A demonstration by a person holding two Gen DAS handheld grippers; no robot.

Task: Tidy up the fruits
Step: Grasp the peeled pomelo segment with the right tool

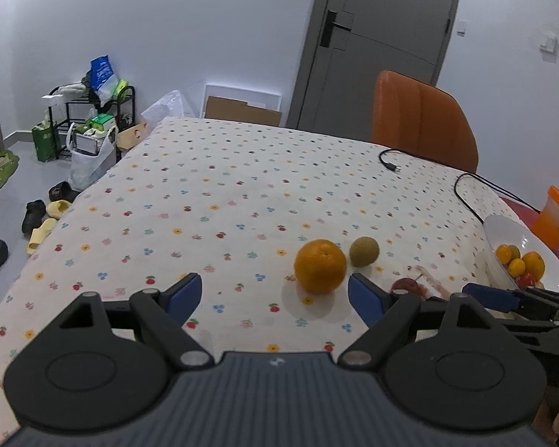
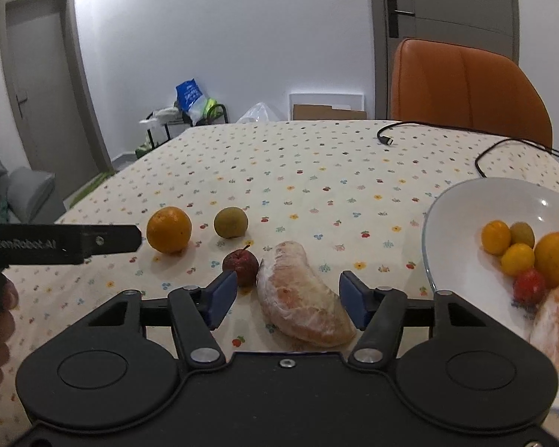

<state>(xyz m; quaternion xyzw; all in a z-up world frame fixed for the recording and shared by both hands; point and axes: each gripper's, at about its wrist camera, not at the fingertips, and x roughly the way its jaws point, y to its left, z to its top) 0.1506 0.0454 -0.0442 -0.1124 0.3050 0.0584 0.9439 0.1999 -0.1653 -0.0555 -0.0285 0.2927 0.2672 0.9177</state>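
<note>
Right claw (image 2: 287, 300): wide open, empty — straddling the peeled pomelo segment (image 2: 305, 298), apparently ready to grip.
Left claw (image 1: 274, 296): open, empty, near the orange (image 1: 319, 266).
White plate (image 2: 466, 201): on the tabletop (image 2: 298, 156), right — holds gathered fruit.

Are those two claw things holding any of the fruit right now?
No. Both are open and empty. The right tool straddles the peeled pomelo segment without closing on it; the left tool sits short of the orange.
</note>
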